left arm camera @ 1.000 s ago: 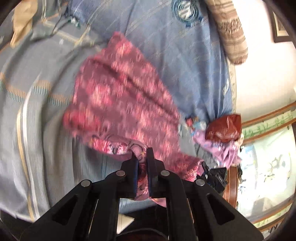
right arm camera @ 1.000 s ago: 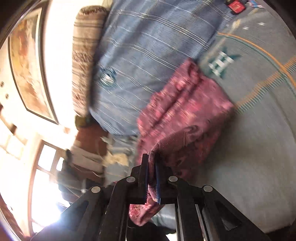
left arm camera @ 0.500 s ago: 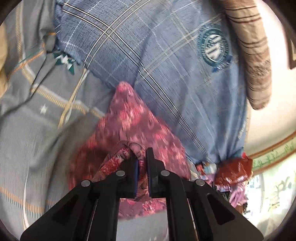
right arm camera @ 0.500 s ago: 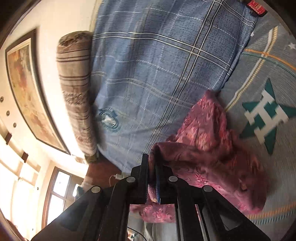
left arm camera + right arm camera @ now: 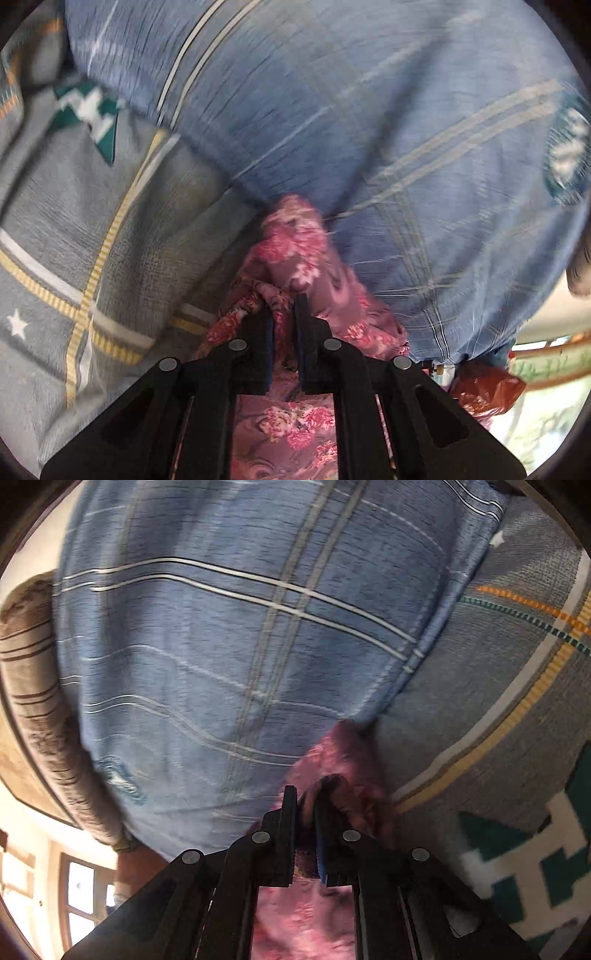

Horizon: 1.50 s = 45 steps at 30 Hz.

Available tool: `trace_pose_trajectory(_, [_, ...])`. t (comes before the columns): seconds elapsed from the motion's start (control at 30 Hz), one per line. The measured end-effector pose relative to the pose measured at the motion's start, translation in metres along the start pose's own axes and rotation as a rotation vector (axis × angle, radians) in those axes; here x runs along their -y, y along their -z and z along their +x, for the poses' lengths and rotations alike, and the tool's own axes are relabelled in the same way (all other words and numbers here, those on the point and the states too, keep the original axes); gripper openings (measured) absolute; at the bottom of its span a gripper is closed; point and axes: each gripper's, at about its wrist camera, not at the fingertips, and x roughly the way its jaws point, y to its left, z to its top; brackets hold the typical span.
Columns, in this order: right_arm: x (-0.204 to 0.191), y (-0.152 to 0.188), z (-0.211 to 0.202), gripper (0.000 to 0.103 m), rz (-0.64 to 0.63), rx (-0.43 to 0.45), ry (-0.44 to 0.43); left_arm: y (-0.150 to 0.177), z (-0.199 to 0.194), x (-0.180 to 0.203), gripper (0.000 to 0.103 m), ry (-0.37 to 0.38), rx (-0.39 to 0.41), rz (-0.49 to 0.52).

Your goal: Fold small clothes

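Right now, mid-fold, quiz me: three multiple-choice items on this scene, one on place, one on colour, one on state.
1. Where does the garment's far tip lie?
A. at the blue pillow's edge
B. on the striped bolster
C. on the floor

2. What colour is the garment?
A. plain white
B. pink floral
C. green check

3. What state is the left tool in?
A. wide open
B. shut on nothing
C. shut on the garment

Answers:
1 A: the tip meets the pillow where it sits on the grey sheet.
2 B: pink flowers show on the cloth.
3 C: cloth is pinched between its fingers; the right tool grips likewise.
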Motion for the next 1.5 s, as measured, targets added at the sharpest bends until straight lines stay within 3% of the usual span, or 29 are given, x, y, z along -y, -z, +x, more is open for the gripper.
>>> trace_pose_trajectory(0.1, [0.003, -0.005, -0.004, 0.021, 0.005, 0.028, 0.045, -0.009, -0.006, -0.008, 0.011, 0.059, -0.044, -0.043])
trace_pose_trajectory(0.17, [-0.001, -0.006, -0.014, 0.041, -0.013, 0.059, 0.047, -0.012, -0.023, -0.005, 0.034, 0.059, -0.002, -0.020])
trace_pose_trajectory(0.2, [-0.005, -0.007, -0.023, 0.042, -0.026, 0.083, 0.042, -0.011, -0.039, -0.004, 0.055, 0.044, 0.046, -0.006])
trace_pose_trajectory(0.23, [-0.008, -0.008, -0.029, 0.042, -0.035, 0.094, 0.034, -0.008, -0.050, -0.003, 0.064, 0.042, 0.081, 0.004])
trace_pose_trajectory(0.3, [-0.019, -0.006, -0.043, 0.043, -0.074, 0.099, 0.025, 0.006, -0.074, 0.001, 0.064, 0.035, 0.133, 0.068])
trace_pose_trajectory(0.37, [-0.030, 0.001, -0.053, 0.048, -0.133, 0.092, 0.042, 0.026, -0.082, 0.002, 0.064, 0.005, 0.122, 0.126])
trace_pose_trajectory(0.47, [-0.044, 0.019, -0.059, 0.052, -0.235, 0.066, 0.117, 0.082, -0.083, -0.010, 0.064, -0.035, 0.113, 0.202])
trace_pose_trajectory(0.63, [-0.035, 0.066, -0.078, 0.052, -0.325, 0.055, 0.272, 0.148, -0.076, -0.049, 0.064, 0.032, 0.065, 0.151])
trace_pose_trajectory(0.77, [-0.019, 0.102, -0.111, 0.057, -0.281, 0.103, 0.242, 0.170, -0.089, -0.041, 0.064, 0.079, 0.056, 0.115])
trace_pose_trajectory(0.8, [-0.014, 0.112, -0.118, 0.060, -0.268, 0.105, 0.223, 0.176, -0.094, -0.039, 0.067, 0.088, 0.075, 0.117])
trace_pose_trajectory(0.83, [-0.008, 0.125, -0.124, 0.064, -0.256, 0.101, 0.211, 0.183, -0.096, -0.036, 0.077, 0.094, 0.099, 0.113])
trace_pose_trajectory(0.9, [-0.001, 0.136, -0.128, 0.065, -0.240, 0.081, 0.206, 0.189, -0.091, -0.035, 0.083, 0.099, 0.122, 0.116])
trace_pose_trajectory(0.97, [0.006, 0.140, -0.121, 0.065, -0.208, 0.045, 0.206, 0.186, -0.078, -0.039, 0.083, 0.073, 0.097, 0.110])
trace_pose_trajectory(1.07, [0.010, 0.135, -0.110, 0.065, -0.159, 0.062, 0.183, 0.182, -0.050, -0.049, 0.083, 0.105, 0.014, 0.057])
trace_pose_trajectory(1.17, [0.011, 0.125, -0.097, 0.069, -0.121, 0.110, 0.171, 0.179, -0.043, -0.044, 0.082, 0.113, 0.048, 0.075])
trace_pose_trajectory(1.2, [0.013, 0.122, -0.090, 0.067, -0.101, 0.107, 0.168, 0.177, -0.043, -0.037, 0.067, 0.075, 0.064, 0.105])
trace_pose_trajectory(1.23, [0.011, 0.120, -0.085, 0.043, -0.105, 0.100, 0.149, 0.177, -0.042, -0.033, 0.036, 0.045, 0.075, 0.130])
trace_pose_trajectory(1.27, [0.007, 0.117, -0.083, 0.007, -0.112, 0.085, 0.126, 0.179, -0.042, -0.029, 0.021, 0.032, 0.074, 0.155])
trace_pose_trajectory(1.3, [0.001, 0.116, -0.083, 0.006, -0.124, 0.074, 0.103, 0.180, -0.041, -0.028, 0.008, 0.016, 0.067, 0.163])
trace_pose_trajectory(1.37, [-0.018, 0.116, -0.097, 0.006, -0.189, 0.115, 0.054, 0.184, -0.040, -0.029, 0.008, -0.032, 0.062, 0.155])
trace_pose_trajectory(1.43, [-0.032, 0.115, -0.107, 0.006, -0.274, 0.133, 0.110, 0.189, -0.036, -0.032, 0.008, -0.091, 0.039, 0.149])
trace_pose_trajectory(1.5, [-0.018, 0.110, -0.102, 0.006, -0.262, 0.110, 0.201, 0.192, -0.033, -0.034, 0.006, -0.134, 0.010, 0.137])
